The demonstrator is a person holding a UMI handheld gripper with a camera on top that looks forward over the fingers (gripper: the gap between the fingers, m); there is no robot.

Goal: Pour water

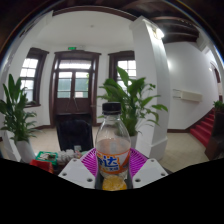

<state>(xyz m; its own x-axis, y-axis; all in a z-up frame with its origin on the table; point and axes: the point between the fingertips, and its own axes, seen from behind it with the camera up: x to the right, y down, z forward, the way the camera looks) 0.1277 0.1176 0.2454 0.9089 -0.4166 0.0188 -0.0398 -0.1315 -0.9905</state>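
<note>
A clear plastic bottle [113, 145] with a dark cap, a purple label and orange liquid in its lower part stands upright between my fingers. My gripper [113, 160] is shut on the bottle: both pink pads [88, 160] press against its label from either side. The bottle appears lifted, its base hidden low between the fingers. No cup or other vessel shows.
Beyond the bottle is a room with a white pillar [150, 80], a wooden double door [75, 85] and potted plants [18, 110] on either side. A dark bin [73, 133] stands on the floor. Red and green items [45, 160] lie near the left finger.
</note>
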